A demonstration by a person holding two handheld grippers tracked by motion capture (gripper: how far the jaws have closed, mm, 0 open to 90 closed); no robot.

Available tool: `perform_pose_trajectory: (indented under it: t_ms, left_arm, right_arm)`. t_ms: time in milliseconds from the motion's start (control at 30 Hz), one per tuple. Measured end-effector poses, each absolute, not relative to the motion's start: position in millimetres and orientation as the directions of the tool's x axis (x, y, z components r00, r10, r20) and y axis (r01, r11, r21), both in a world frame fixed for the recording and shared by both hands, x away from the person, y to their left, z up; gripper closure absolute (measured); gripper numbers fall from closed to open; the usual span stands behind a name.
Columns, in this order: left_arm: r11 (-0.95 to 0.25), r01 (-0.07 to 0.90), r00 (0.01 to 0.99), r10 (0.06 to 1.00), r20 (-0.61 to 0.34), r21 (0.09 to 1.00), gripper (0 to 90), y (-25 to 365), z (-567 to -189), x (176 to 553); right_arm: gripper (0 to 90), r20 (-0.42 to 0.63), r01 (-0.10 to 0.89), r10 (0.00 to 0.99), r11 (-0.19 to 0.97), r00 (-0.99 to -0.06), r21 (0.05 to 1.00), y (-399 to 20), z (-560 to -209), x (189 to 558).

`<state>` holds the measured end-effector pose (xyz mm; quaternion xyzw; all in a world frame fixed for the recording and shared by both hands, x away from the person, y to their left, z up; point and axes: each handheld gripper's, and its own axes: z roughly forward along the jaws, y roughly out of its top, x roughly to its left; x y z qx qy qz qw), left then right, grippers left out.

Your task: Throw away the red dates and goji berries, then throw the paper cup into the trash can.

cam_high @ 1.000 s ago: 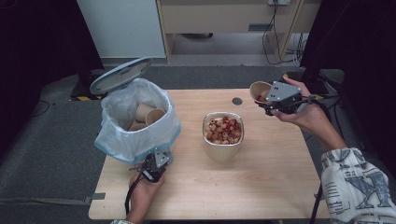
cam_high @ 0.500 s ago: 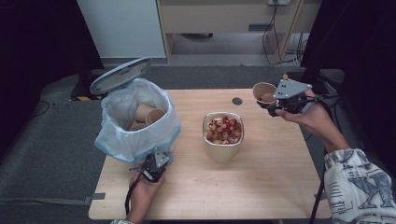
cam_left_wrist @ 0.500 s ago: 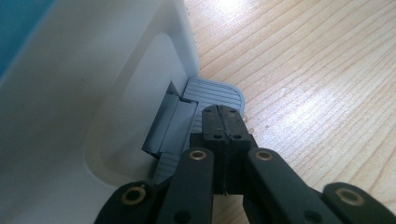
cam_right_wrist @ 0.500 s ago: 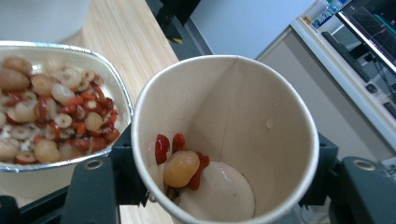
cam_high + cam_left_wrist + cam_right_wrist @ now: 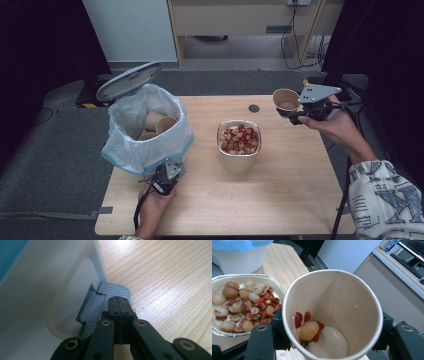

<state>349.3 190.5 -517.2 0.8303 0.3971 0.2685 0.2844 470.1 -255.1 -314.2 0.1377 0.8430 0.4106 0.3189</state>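
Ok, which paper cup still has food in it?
The cup held in the right gripper at the table's far right: red and pale pieces sit at its bottom. The others are in the bin.

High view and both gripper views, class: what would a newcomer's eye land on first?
First, the foil tray of red and pale dried fruit at the middle of the light wooden table. Next, the brown paper cup clamped in the right tool at the far right edge, with a few fruit pieces inside. Then the white pedal bin with its blue-edged liner at left, lid up, while the shut left tool sits on its grey pedal.
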Motion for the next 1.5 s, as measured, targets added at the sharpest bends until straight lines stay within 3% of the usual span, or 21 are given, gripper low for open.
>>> perform_pose_trajectory:
  t_ms: [667, 1500]
  left_arm:
    - [-0.524, 0.506, 0.54, 0.812, 0.221, 0.685, 89.8, 190.3, -517.1, 349.1]
    - [-0.525, 0.506, 0.541, 0.811, 0.223, 0.684, 89.7, 190.1, -517.1, 349.1]
  right_arm:
    - [34.9, -0.342, 0.01, 0.51, 0.567, -0.789, 0.824, -257.1, -314.7, 469.7]
    - [34.4, -0.147, 0.148, 0.533, 0.47, -0.833, 0.87, -255.3, -306.2, 474.3]
